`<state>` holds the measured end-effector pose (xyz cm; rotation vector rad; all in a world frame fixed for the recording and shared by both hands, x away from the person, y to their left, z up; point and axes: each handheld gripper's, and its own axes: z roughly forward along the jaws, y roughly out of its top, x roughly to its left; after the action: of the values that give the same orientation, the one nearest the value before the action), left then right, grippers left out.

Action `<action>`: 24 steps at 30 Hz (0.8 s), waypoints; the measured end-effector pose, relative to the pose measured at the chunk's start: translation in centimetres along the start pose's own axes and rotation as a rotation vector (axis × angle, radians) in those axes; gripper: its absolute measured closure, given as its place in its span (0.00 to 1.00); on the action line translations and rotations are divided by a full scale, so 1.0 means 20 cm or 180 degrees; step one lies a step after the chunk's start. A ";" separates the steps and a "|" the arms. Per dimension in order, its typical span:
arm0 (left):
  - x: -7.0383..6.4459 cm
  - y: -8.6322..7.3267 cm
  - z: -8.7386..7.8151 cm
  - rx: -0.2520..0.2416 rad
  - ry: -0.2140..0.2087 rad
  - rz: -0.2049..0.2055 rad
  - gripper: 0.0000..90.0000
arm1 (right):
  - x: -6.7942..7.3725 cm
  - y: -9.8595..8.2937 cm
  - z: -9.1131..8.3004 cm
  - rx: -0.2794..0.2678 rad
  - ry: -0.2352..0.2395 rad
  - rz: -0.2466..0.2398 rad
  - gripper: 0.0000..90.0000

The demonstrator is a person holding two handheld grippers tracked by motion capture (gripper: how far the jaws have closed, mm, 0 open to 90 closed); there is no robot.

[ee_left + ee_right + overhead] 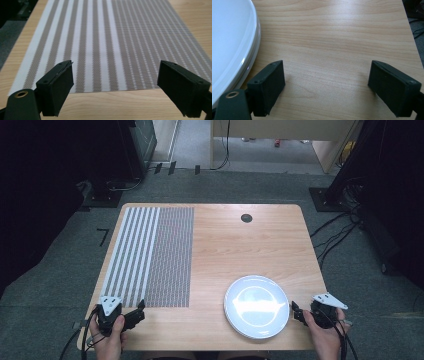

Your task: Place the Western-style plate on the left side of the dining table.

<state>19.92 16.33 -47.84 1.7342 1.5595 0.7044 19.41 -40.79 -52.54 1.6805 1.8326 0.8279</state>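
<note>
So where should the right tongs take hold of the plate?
Probably at the plate's raised right rim, coming in from the right, where the open right tongs already sit beside it. The plate lies flat on the table, so one jaw must slip under the rim, one over.

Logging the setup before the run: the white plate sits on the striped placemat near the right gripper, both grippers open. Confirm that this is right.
Not quite. The white plate sits on the bare wooden table, apart from the striped placemat, as the high view shows. It is near the right gripper, and both that and the left gripper are open.
</note>
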 end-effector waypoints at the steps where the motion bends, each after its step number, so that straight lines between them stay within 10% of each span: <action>1: 0.00 0.00 0.00 0.0000 0.0000 0.0000 0.15 | 0.00 0.00 0.00 0.0000 0.0000 0.0000 0.14; 24: -0.42 0.06 0.13 0.0072 -0.0465 0.0228 0.15 | 0.00 0.00 0.00 0.0014 -0.0028 0.0025 0.12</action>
<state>21.66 7.51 -48.02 1.8235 1.4174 0.5827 19.48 -40.80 -52.55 1.6925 1.8242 0.8191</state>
